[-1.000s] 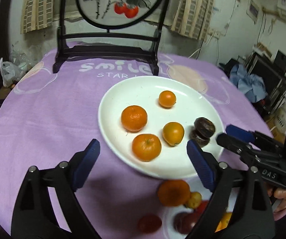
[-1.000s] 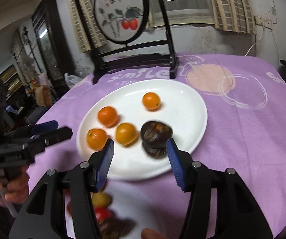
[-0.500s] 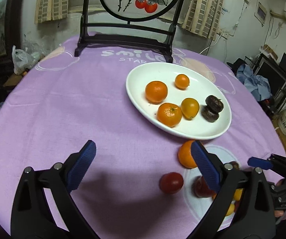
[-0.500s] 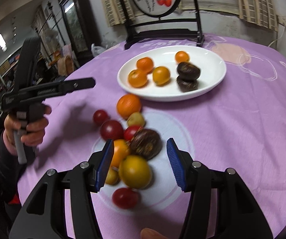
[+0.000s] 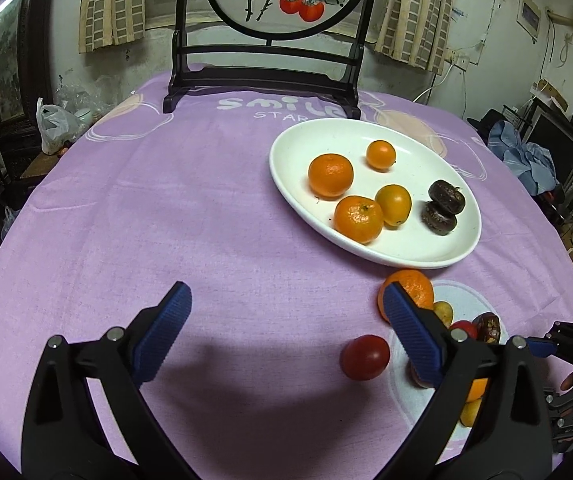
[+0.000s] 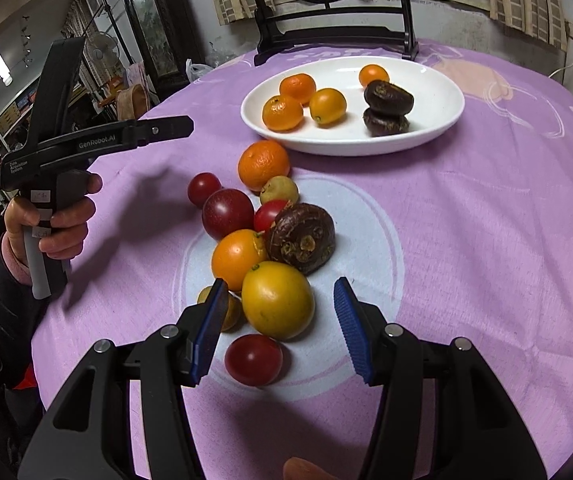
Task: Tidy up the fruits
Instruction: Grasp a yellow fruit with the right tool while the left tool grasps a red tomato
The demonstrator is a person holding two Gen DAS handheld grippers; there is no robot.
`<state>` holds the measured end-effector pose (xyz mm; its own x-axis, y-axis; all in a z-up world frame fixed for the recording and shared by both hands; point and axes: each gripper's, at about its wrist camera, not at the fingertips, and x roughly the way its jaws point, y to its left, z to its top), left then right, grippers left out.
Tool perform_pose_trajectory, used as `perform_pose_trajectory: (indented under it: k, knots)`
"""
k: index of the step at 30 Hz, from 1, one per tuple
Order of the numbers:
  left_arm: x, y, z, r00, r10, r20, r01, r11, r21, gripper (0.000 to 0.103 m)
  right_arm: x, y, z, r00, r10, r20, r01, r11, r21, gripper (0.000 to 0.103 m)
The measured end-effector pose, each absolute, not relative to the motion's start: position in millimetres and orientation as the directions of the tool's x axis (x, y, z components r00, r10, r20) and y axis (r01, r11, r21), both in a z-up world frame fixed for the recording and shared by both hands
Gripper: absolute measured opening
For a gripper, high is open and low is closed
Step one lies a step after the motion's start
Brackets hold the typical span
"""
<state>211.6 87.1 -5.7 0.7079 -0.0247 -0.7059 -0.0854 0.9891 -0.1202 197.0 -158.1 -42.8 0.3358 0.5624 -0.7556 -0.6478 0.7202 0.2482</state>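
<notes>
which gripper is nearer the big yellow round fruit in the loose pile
Right. The right gripper is open with its fingers flanking the big yellow round fruit; the left gripper hovers open, further left.

On the white plate (image 6: 438,128) sit four orange fruits (image 6: 282,113) and two dark brown ones (image 6: 388,98); below the plate lies a cluster of ten loose fruits (image 6: 277,300). Two grippers are visible.

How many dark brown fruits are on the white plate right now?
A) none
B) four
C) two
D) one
C: two dark brown fruits sit stacked, one on the other, at the right side of the plate, beside four orange ones.
</notes>
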Motion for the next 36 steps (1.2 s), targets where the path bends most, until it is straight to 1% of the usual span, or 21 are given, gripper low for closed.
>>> perform_pose_trajectory:
  k: [2,5,8,10,11,12,13,15,18,21,22,24,26,29,33,36]
  knots:
    - [212,87,-6,0.707,-0.026,-0.707,-0.085,0.989,-0.121,0.098,198,-158,-45,0.329,0.559,-0.761,-0.644,0.722,0.252,0.055]
    - [211,88,-6,0.706,-0.026,-0.708,-0.086,0.989,-0.122,0.098,198,-157,-48,0.322,0.555,-0.767,-0.642,0.723,0.254,0.052]
    - [212,87,-6,0.707,-0.027,-0.707,-0.085,0.989,-0.122,0.098,199,-158,-50,0.318,0.556,-0.768,-0.636,0.726,0.262,0.046]
    - [212,87,-6,0.709,-0.024,-0.705,-0.084,0.989,-0.118,0.098,200,-158,-52,0.309,0.554,-0.773,-0.635,0.725,0.266,0.045]
    - [212,87,-7,0.709,-0.020,-0.705,-0.084,0.990,-0.113,0.098,199,-158,-53,0.304,0.557,-0.773,-0.638,0.722,0.269,0.041]
    - [212,86,-7,0.708,-0.018,-0.705,-0.084,0.990,-0.110,0.098,199,-158,-52,0.304,0.561,-0.770,-0.640,0.719,0.271,0.039]
    - [212,87,-8,0.707,-0.018,-0.707,-0.084,0.990,-0.109,0.098,199,-160,-50,0.311,0.563,-0.766,-0.637,0.721,0.271,0.039]
    - [212,87,-8,0.706,-0.019,-0.708,-0.084,0.990,-0.111,0.098,203,-169,-45,0.313,0.593,-0.742,-0.615,0.722,0.317,0.038]
    - [213,86,-9,0.697,-0.040,-0.716,-0.061,0.991,-0.116,0.098,213,-189,-37,0.316,0.660,-0.682,-0.557,0.711,0.430,0.038]
    - [209,77,-9,0.680,-0.109,-0.725,0.051,0.993,-0.102,0.097,217,-201,-31,0.353,0.667,-0.656,-0.518,0.724,0.456,0.038]
    - [206,72,-10,0.675,-0.126,-0.727,0.097,0.992,-0.081,0.096,217,-202,-31,0.357,0.669,-0.652,-0.510,0.724,0.464,0.038]
    - [201,63,-12,0.667,-0.149,-0.730,0.171,0.984,-0.045,0.086,218,-203,-31,0.356,0.671,-0.650,-0.504,0.724,0.471,0.038]
    - [199,57,-16,0.649,-0.173,-0.741,0.221,0.975,-0.034,0.071,218,-202,-31,0.360,0.667,-0.652,-0.503,0.728,0.467,0.038]
    - [200,51,-23,0.617,-0.188,-0.764,0.255,0.966,-0.031,0.059,218,-203,-30,0.366,0.665,-0.652,-0.500,0.731,0.465,0.038]
    - [200,43,-29,0.596,-0.196,-0.779,0.288,0.957,-0.021,0.054,218,-205,-29,0.368,0.667,-0.647,-0.499,0.729,0.468,0.038]
    - [199,36,-35,0.584,-0.198,-0.787,0.313,0.950,-0.006,0.047,218,-203,-30,0.369,0.663,-0.652,-0.502,0.732,0.460,0.038]
